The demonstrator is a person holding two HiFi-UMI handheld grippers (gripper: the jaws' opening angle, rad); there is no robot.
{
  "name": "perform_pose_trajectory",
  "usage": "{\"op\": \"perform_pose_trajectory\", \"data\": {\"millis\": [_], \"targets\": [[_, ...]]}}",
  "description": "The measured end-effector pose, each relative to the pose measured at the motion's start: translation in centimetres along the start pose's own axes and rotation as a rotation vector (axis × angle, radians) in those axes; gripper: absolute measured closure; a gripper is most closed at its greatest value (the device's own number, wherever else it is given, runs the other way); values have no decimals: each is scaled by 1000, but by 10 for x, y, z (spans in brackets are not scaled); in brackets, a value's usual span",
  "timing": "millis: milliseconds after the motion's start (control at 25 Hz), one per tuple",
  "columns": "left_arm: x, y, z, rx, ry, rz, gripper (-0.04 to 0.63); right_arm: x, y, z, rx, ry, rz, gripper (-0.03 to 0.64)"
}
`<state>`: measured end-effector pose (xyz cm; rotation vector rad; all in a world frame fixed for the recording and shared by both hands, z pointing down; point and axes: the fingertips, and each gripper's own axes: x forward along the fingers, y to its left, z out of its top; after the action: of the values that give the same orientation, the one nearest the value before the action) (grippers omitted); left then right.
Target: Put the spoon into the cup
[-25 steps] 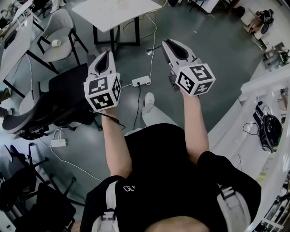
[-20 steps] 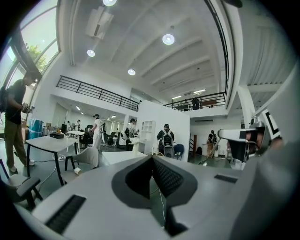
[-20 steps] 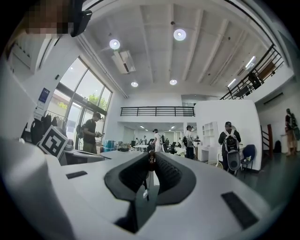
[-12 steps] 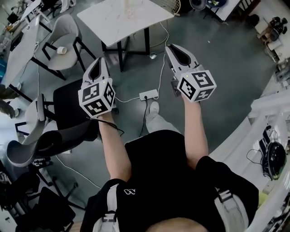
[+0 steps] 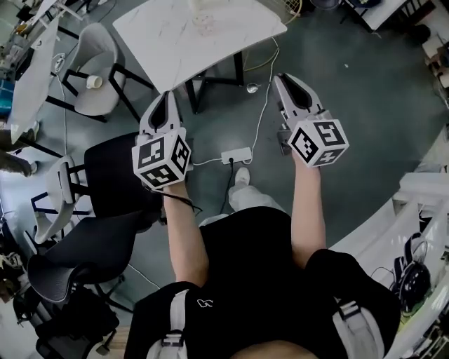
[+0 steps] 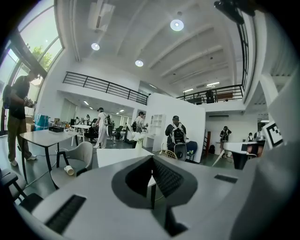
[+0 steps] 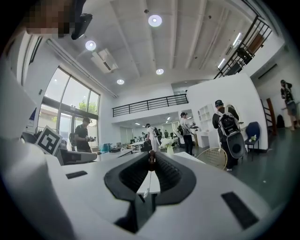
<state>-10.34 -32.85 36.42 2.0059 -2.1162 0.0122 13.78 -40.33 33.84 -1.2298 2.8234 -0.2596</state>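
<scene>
Grey hall floor, with a white bench (image 5: 175, 49) ahead of both grippers. Spoon (image 5: 252, 87): held in the clenched right gripper (image 5: 280, 78) by its dark handle end. The thin shaft hangs below the jaws with the small pale bowl lowest, so the long axis is near upright, tipped left. Left gripper (image 5: 166, 98): jaws together, nothing between. Cup: not surely identified. A pale vessel (image 5: 203, 21) stands on the bench, forward and left of the spoon and about as near one gripper as the other. A paper cup (image 5: 93, 81) lies on a chair seat (image 5: 84, 95), well off to the left.
</scene>
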Motion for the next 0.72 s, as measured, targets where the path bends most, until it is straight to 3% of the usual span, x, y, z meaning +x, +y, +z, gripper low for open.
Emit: {"op": "perform_pose_trajectory", "data": {"millis": [160, 280, 400, 720], "targets": [[55, -16, 4, 2, 20, 1, 578, 39, -33, 0, 66, -1, 19, 569], [84, -33, -1, -36, 43, -44, 578, 54, -56, 17, 111, -56, 15, 569], [99, -39, -3, -10, 69, -44, 578, 57, -73, 31, 130, -103, 7, 569], [121, -53, 29, 4, -7, -72, 578, 69, -83, 56, 105, -147, 32, 569]]}}
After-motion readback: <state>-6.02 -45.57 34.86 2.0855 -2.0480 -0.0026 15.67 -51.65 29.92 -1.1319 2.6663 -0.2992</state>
